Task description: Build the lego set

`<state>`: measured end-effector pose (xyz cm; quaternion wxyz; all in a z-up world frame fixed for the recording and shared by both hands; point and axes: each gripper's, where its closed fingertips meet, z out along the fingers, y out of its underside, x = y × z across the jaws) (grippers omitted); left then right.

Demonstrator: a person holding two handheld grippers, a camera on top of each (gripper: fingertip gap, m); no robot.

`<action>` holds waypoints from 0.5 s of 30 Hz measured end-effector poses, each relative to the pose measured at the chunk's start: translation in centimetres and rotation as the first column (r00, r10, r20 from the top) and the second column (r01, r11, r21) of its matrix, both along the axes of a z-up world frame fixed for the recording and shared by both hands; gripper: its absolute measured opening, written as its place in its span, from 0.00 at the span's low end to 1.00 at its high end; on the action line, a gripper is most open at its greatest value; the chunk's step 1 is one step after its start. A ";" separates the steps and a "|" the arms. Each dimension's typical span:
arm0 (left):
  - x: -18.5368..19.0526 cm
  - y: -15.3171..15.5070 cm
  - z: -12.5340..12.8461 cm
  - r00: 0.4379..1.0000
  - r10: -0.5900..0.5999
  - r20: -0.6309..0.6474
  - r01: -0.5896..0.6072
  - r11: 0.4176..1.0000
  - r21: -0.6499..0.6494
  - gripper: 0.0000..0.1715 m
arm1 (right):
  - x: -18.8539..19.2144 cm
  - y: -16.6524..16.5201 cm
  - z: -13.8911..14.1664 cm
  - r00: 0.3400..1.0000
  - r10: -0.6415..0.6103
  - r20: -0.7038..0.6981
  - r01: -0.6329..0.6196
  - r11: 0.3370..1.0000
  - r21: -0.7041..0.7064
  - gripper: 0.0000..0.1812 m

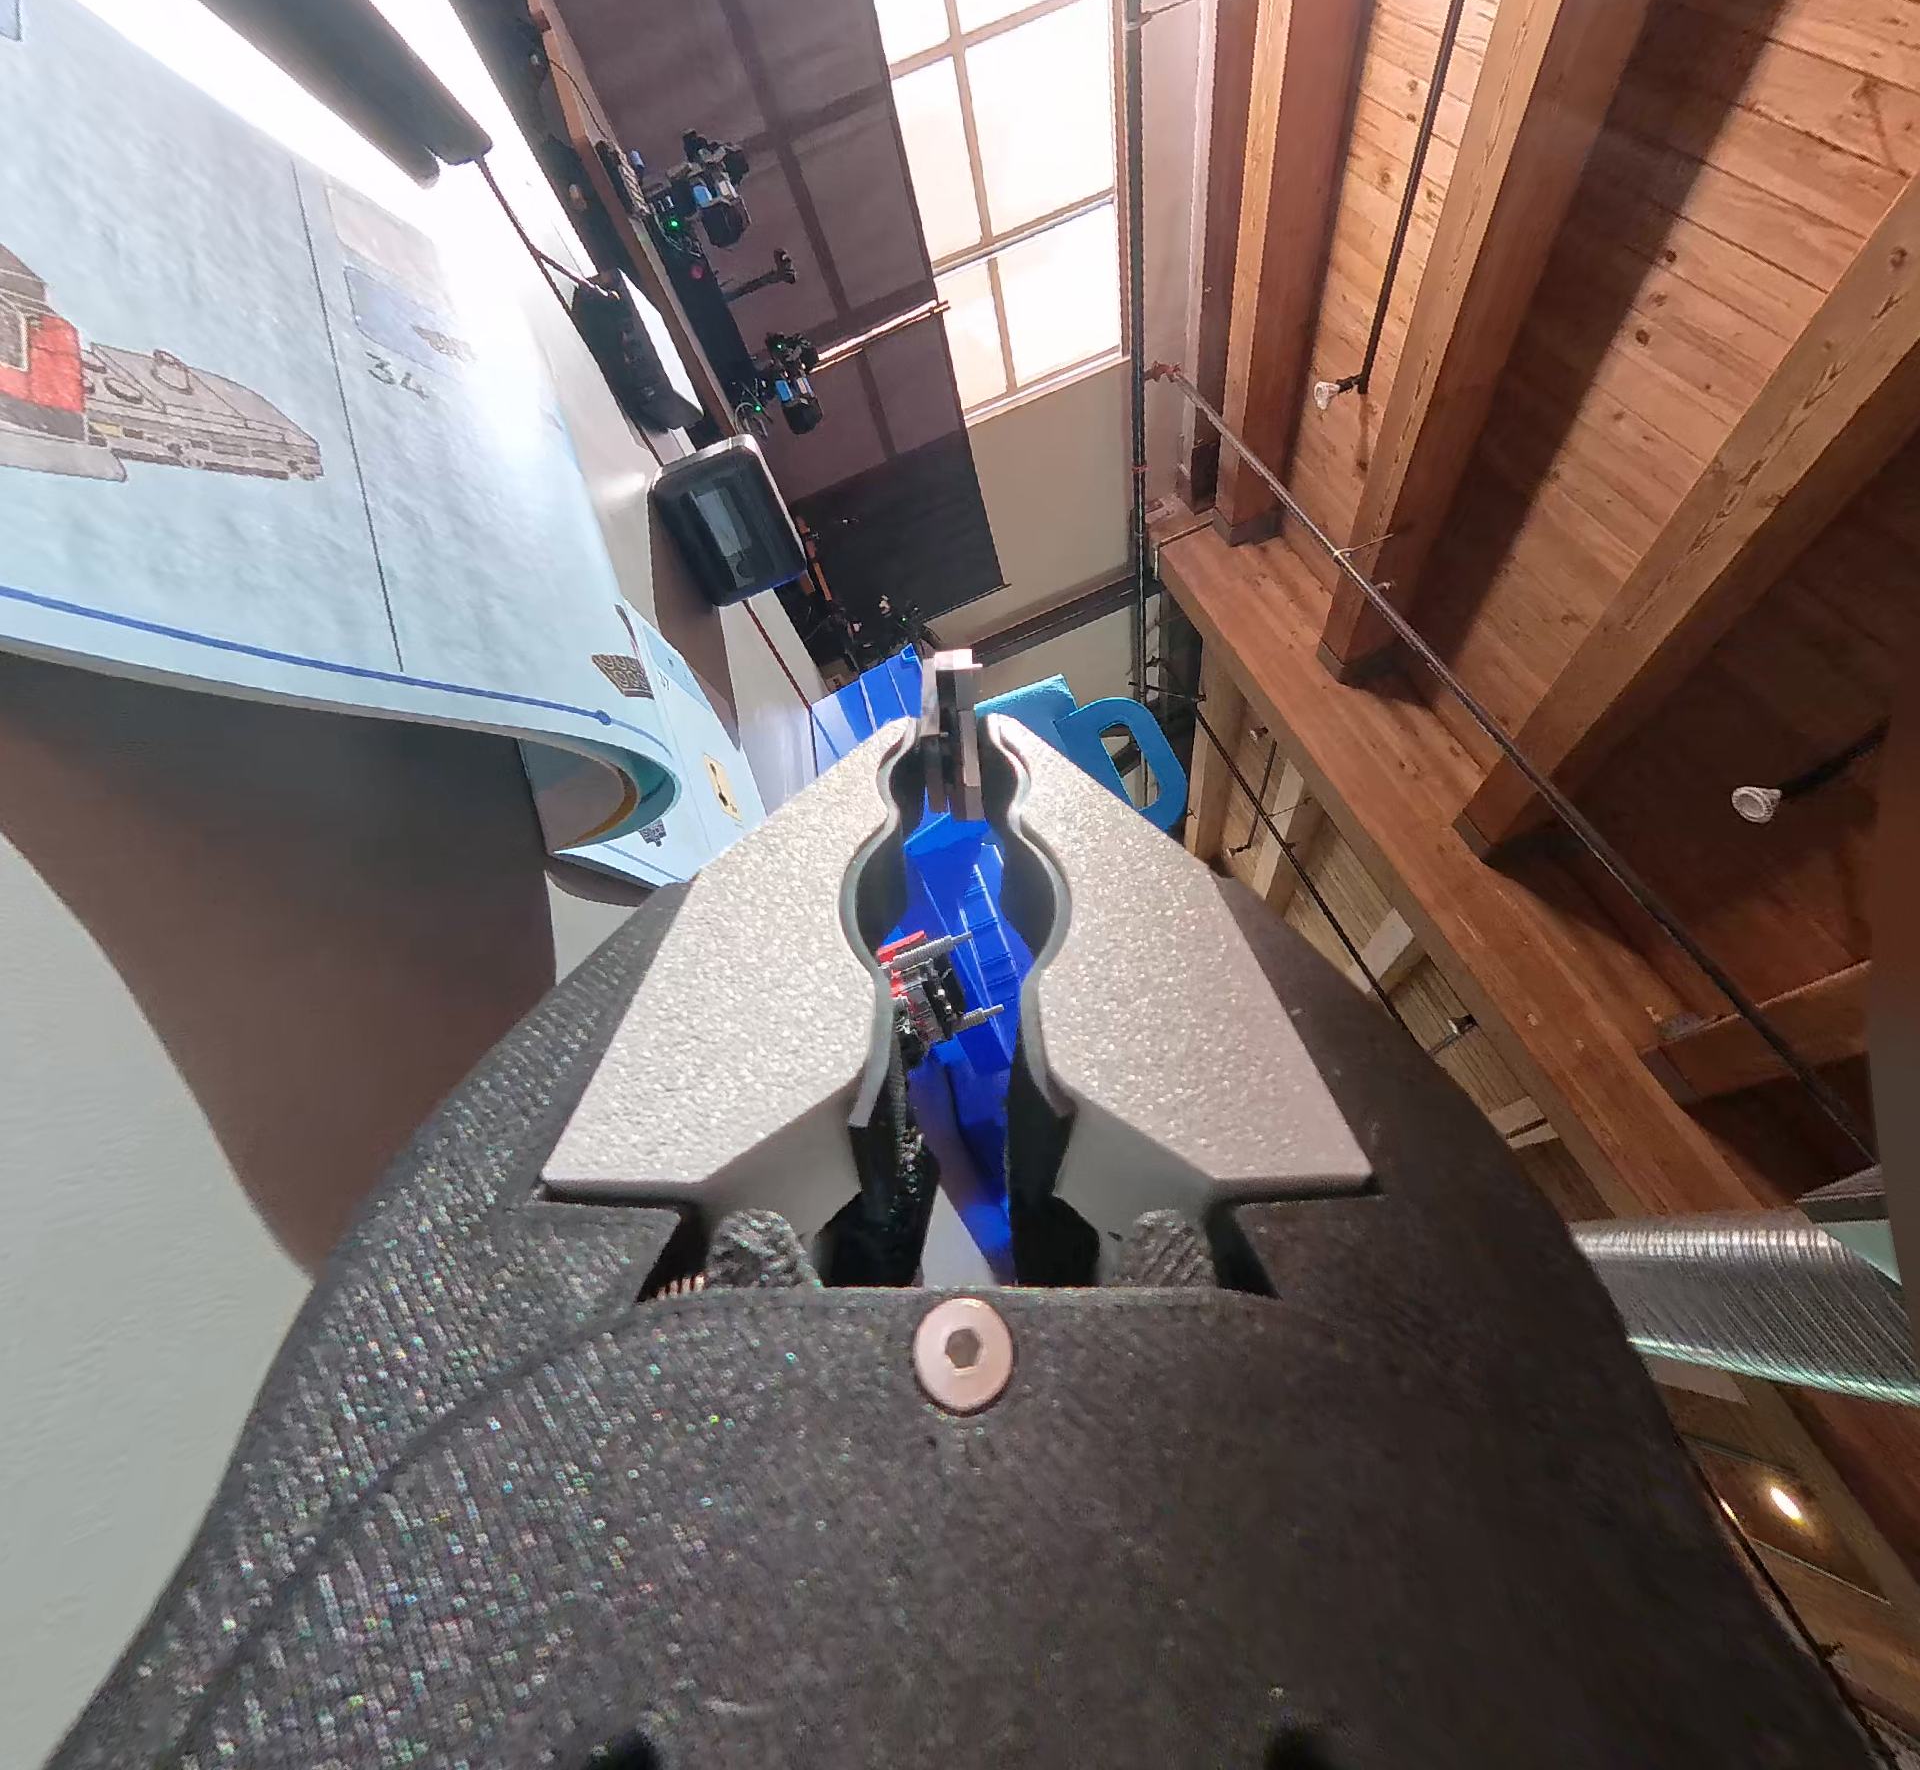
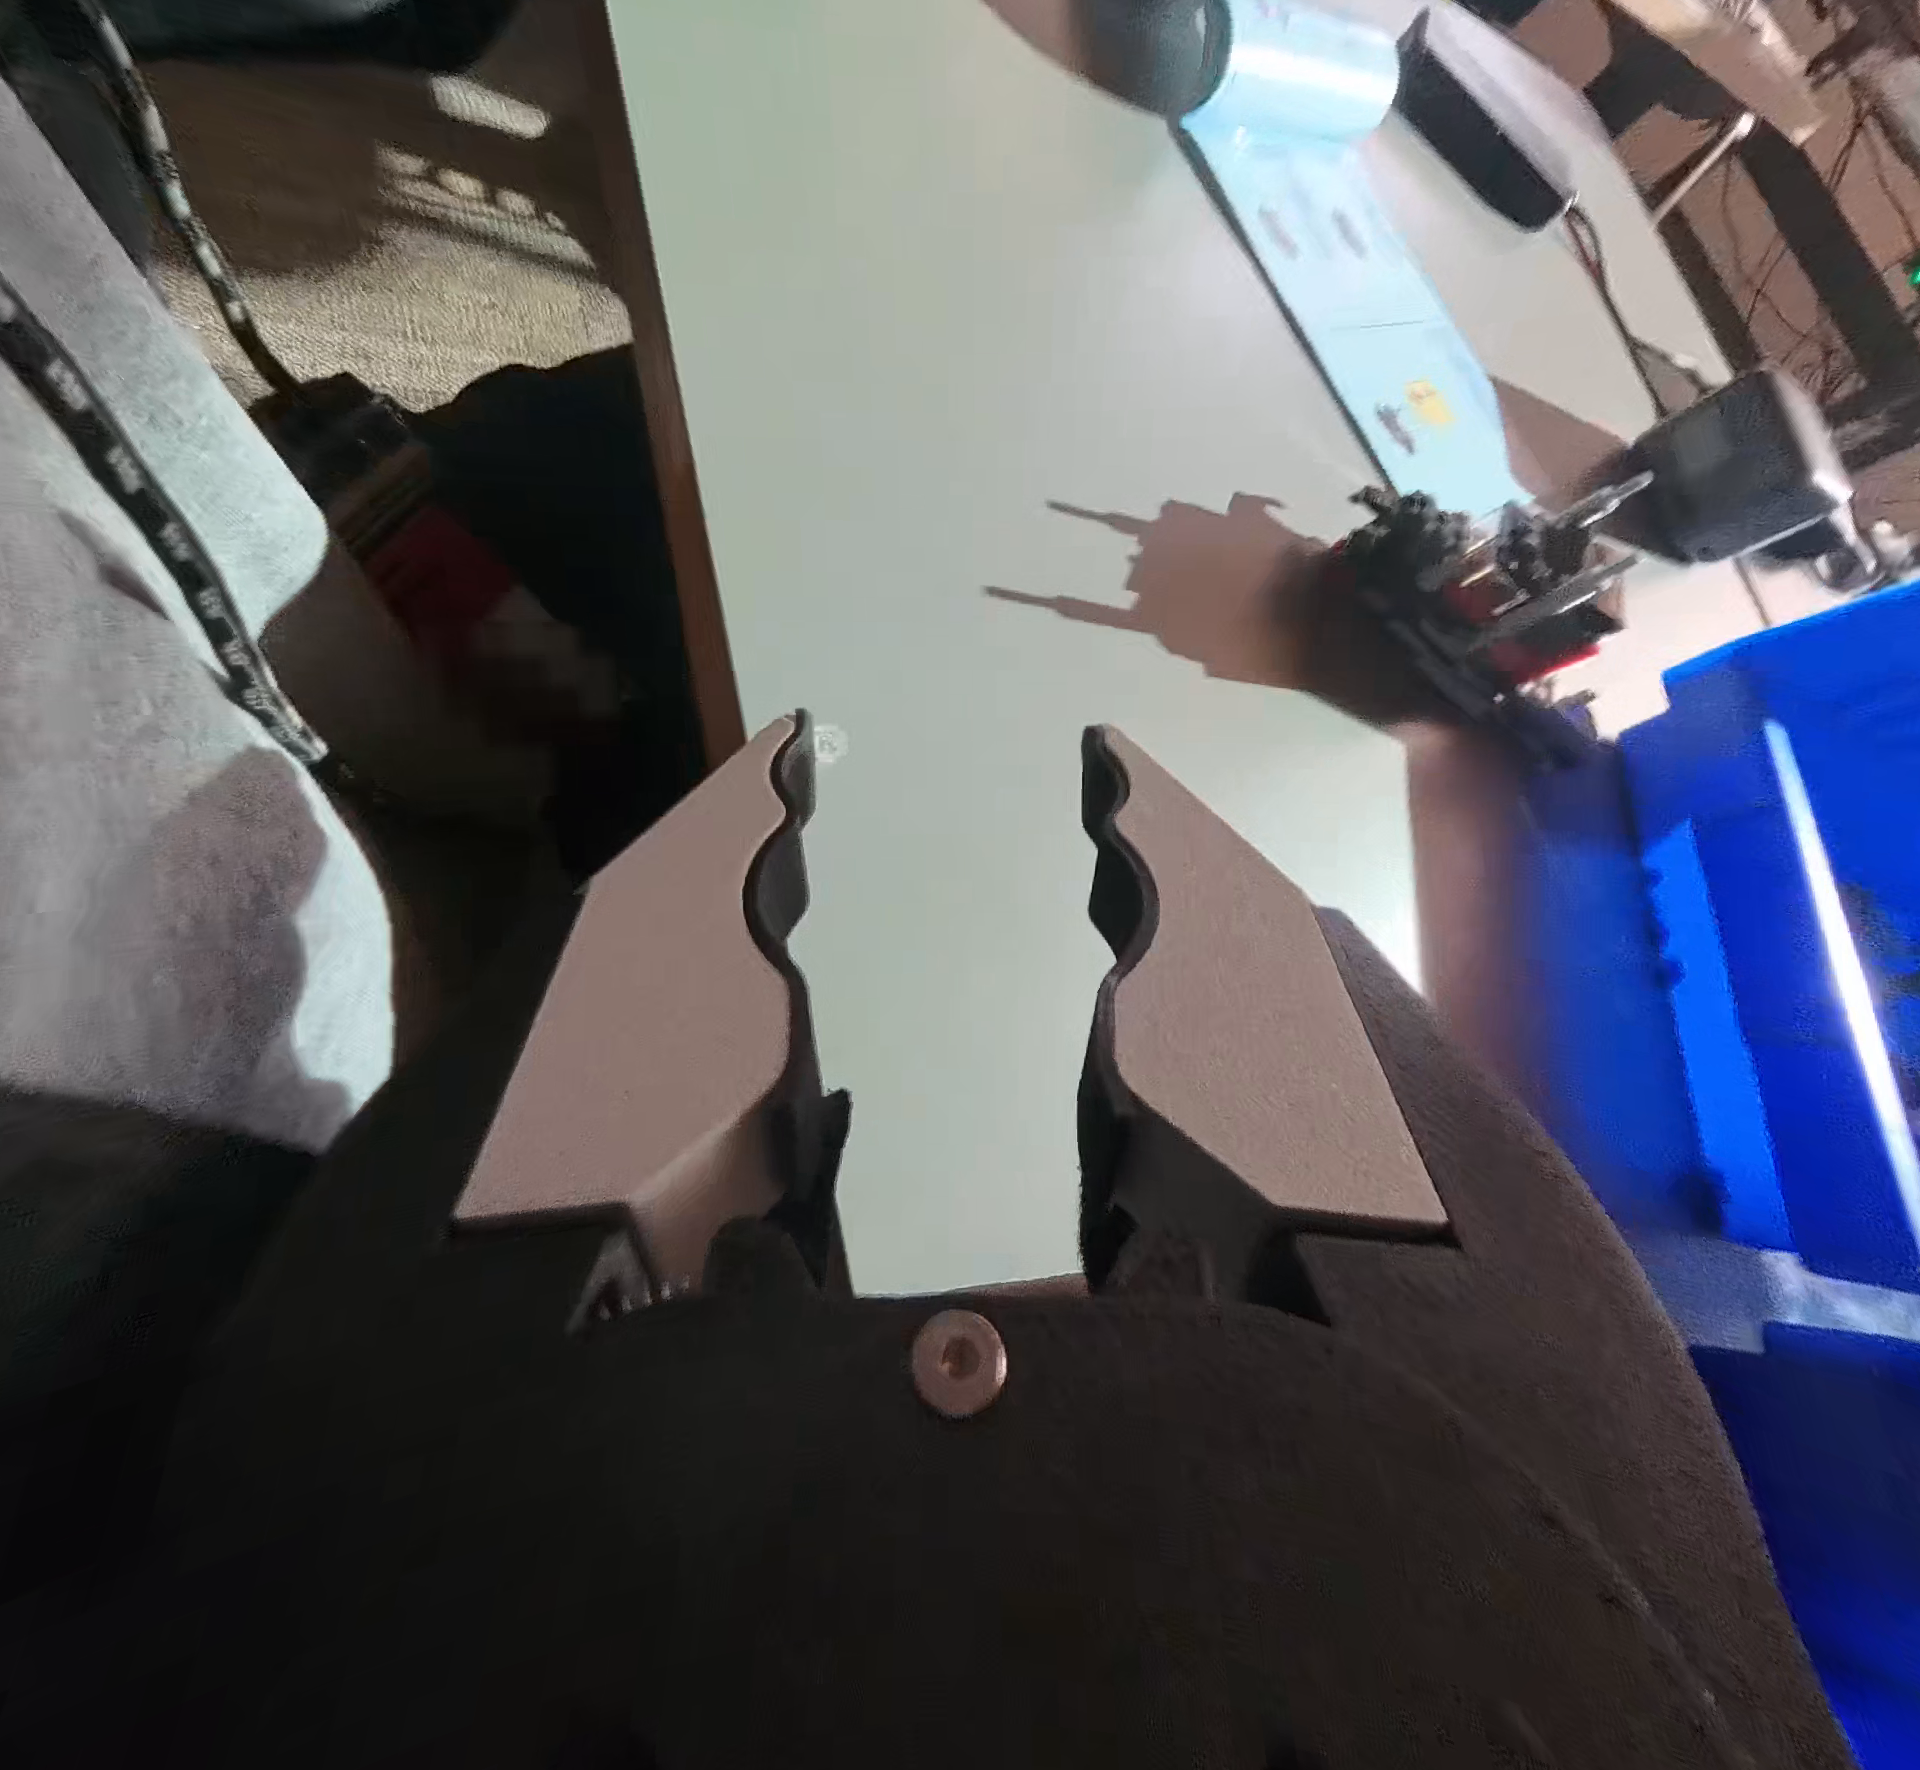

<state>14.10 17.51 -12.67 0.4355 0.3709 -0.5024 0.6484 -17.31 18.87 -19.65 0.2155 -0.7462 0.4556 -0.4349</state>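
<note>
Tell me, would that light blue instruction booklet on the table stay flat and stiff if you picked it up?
Probably not. The booklet already curls over in a big loop at one end, so it is likely floppy. Its pages look thin and glossy, so it may slip between fingers.

The left wrist view is tipped steeply upward, close under the curled pale-blue instruction booklet (image 1: 260, 432), toward wooden ceiling beams (image 1: 1558, 370). The right wrist view looks low along the white tabletop (image 2: 935, 370) from its near edge. Both show the booklet and blue plastic bin (image 2: 1766, 941).
</note>
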 end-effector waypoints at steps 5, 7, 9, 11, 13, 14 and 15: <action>0.5 -0.1 -0.2 0.999 -0.012 -0.045 0.011 1.000 -0.014 0.05 | 0.9 -1.2 -1.6 0.995 -0.044 -0.094 0.049 0.997 0.053 0.28; 0.6 -0.2 -0.1 0.999 -0.013 -0.046 0.012 1.000 -0.018 0.05 | 1.1 -3.6 -1.6 0.987 -0.129 -0.093 0.130 0.991 0.011 0.23; 0.6 -0.2 -0.1 0.998 -0.021 -0.052 0.020 1.000 -0.023 0.05 | 0.9 -6.9 -1.5 0.959 -0.268 -0.087 0.269 0.963 -0.007 0.23; 0.5 -0.3 0.0 0.998 -0.031 -0.051 0.029 0.999 -0.030 0.05 | 0.9 -7.6 -1.6 0.951 -0.291 -0.108 0.300 0.950 0.084 0.26; 0.4 -0.4 0.0 0.998 -0.041 -0.048 0.040 0.999 -0.029 0.05 | 0.9 -8.0 -1.6 0.949 -0.297 -0.107 0.305 0.949 0.078 0.26; 0.3 -0.4 0.0 0.998 -0.045 -0.044 0.044 0.999 -0.029 0.05 | 1.0 -8.0 -1.6 0.951 -0.292 -0.105 0.300 0.951 0.071 0.26; 0.2 -0.4 0.0 0.998 -0.048 -0.041 0.047 0.998 -0.030 0.05 | 1.2 -8.0 -1.6 0.950 -0.293 -0.105 0.301 0.951 0.072 0.26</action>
